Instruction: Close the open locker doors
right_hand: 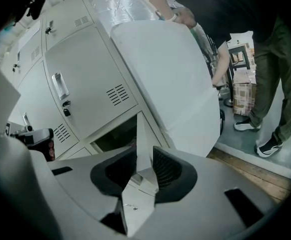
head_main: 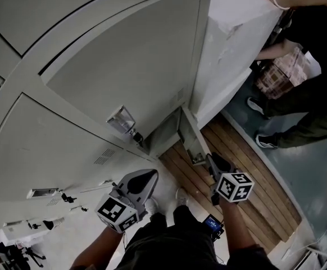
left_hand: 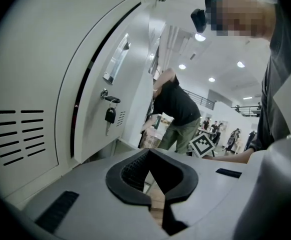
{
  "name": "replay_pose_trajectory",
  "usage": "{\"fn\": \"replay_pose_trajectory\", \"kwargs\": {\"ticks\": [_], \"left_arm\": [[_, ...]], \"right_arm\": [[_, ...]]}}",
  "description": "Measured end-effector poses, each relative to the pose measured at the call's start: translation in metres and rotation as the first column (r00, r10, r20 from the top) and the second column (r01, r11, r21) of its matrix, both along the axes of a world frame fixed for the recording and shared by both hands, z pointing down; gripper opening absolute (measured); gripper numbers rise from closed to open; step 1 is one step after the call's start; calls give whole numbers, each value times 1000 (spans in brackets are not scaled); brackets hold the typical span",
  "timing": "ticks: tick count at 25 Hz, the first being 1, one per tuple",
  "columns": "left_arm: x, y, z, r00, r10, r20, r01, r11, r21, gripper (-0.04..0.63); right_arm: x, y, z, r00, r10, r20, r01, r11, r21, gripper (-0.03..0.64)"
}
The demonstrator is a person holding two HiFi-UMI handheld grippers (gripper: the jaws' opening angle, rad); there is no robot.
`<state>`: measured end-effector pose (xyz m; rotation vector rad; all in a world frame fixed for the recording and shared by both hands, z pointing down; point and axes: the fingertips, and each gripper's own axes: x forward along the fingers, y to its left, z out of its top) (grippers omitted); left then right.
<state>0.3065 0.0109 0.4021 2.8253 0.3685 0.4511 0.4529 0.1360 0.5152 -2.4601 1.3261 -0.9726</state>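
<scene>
Locker door [right_hand: 139,144], small and low in the grey bank, stands swung out edge-on. The right gripper [right_hand: 144,168] has its two pads pressed on the door's thin edge, one on each side. Only the right gripper view shows this grip and the dark compartment [right_hand: 113,136] behind it. The head view shows the door jutting over wooden planks [head_main: 248,190], with bare boards on its far side.

The left gripper [left_hand: 154,178] hangs apart from the door, jaws a little spread and nothing between them. Its view alone shows a key [left_hand: 110,115] with a dark fob hanging from the lock of the taller door [left_hand: 130,99] above. The marker cube [head_main: 234,187] bears a black-and-white square pattern.

A person [head_main: 304,66] bends beside the bank's white side panel [head_main: 231,44], near a checked bag [head_main: 276,79].
</scene>
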Motion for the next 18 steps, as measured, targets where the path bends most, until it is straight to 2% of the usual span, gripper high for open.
{"fn": "replay_pose_trajectory", "kwargs": {"ticks": [18], "left_arm": [[-40,-34,-1,999,-41,-7,41,999,-9,3]], "right_arm": [[-38,-40,1,999,-33,18,33,999,-5,100]]}}
